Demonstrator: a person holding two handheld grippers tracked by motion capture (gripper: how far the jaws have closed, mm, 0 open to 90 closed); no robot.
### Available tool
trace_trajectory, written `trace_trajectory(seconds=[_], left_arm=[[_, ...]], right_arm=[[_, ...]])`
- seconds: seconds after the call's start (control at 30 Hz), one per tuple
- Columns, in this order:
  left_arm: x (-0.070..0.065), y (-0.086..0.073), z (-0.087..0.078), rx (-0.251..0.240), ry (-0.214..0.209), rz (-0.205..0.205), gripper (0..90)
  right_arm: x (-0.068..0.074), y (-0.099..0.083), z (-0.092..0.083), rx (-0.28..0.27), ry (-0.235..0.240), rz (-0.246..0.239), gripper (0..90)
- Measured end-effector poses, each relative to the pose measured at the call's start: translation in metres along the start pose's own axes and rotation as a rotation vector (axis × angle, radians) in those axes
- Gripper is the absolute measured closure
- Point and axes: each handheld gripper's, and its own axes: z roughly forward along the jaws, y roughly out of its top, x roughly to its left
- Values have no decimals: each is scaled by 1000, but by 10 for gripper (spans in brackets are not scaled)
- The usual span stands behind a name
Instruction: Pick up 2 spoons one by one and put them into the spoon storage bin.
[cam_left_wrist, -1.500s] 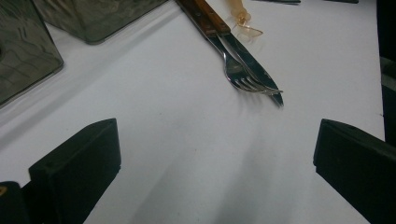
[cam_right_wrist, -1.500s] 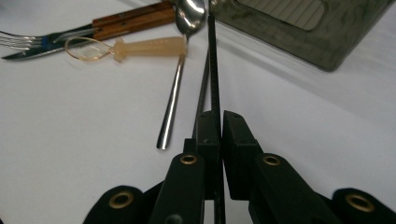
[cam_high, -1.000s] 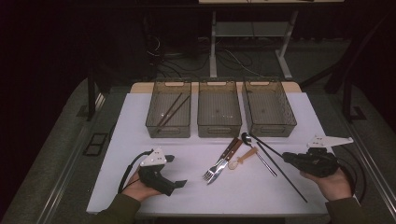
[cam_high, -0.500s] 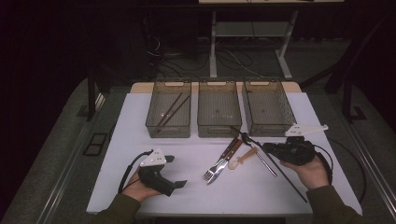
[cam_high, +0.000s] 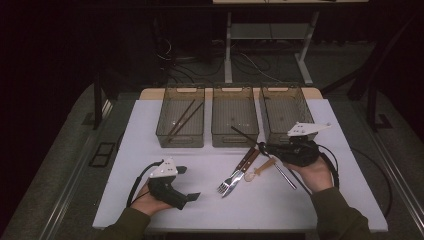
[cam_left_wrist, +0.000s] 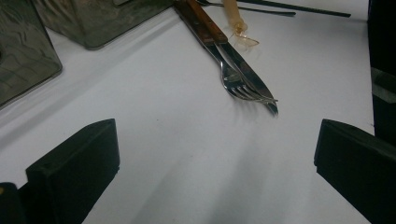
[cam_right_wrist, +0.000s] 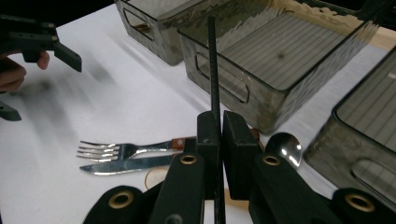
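Right gripper (cam_right_wrist: 218, 135) pinches a black chopstick (cam_right_wrist: 212, 60) pointing toward twelve o'clock, probably bin-bound; left gripper (cam_high: 186, 183) rests, jaws wide apart.

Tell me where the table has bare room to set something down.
Bare: the white table left of the bins, and between the left gripper and the fork. Crowded: around the cutlery, spoon and right gripper.

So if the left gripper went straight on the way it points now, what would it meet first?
Probably the tips of the steel fork and knife with brown wooden handles lying side by side ahead of the open left gripper; bare white table lies between, though depth is unclear.
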Motion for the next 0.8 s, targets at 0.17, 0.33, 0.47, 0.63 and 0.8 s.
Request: trace_trajectory(seconds=[0.17, 0.33, 0.47, 0.63, 0.8], left_arm=[[-1, 0, 1, 1, 0, -6, 0], [0, 0, 0, 2, 4, 0, 0], [-1, 0, 1, 2, 2, 4, 0], [-1, 0, 1, 5, 1, 6, 0], [-1, 1, 1, 2, -2, 3, 0]], right_arm=[[2, 8, 9, 0, -7, 11, 854], [3, 18, 20, -3, -11, 19, 854], [7, 28, 29, -3, -15, 18, 854], [12, 40, 41, 1, -16, 16, 854], [18, 54, 53, 3, -16, 18, 854]])
